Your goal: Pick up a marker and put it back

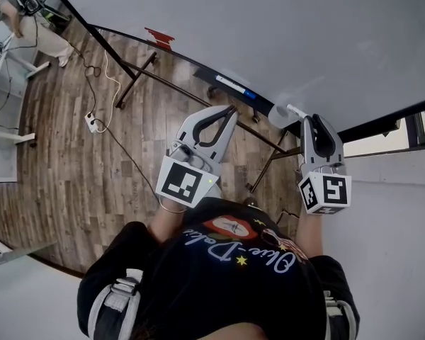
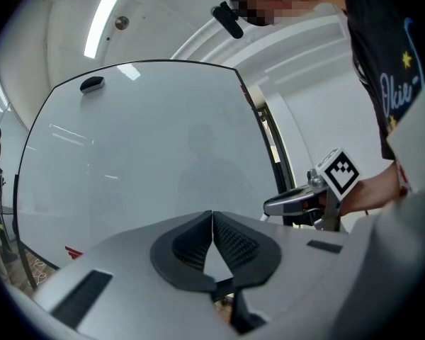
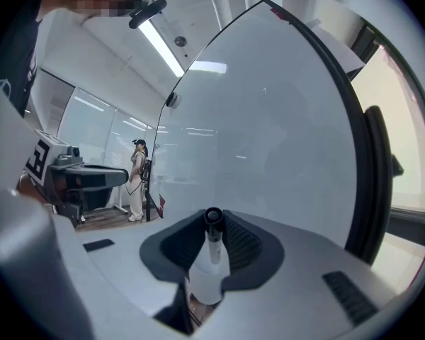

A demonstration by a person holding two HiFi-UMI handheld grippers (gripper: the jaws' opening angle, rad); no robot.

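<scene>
Before the whiteboard (image 3: 269, 133): you held both tongs up close to its pale face, side by side.
Right tongs (image 3: 212, 222): they pinched the marker (image 3: 211, 261), white barrel toward the camera and dark end pointing at the board.
Left tongs (image 2: 212, 214): pressed together with the tips meeting and nothing between them.
Board ledge (image 1: 202, 73): a long white piece (image 1: 230, 83) with a blue end lay on it; you could not tell what it was.
Board edge (image 3: 348, 161): the dark frame ran just right of the right tongs, with a bright window (image 3: 404, 140) beyond.
Floor (image 1: 64, 161): wood planks lay open to your left, crossed by a cable to a power strip (image 1: 93, 122).
Far corner: another person (image 1: 25, 23) stood well apart from you.
</scene>
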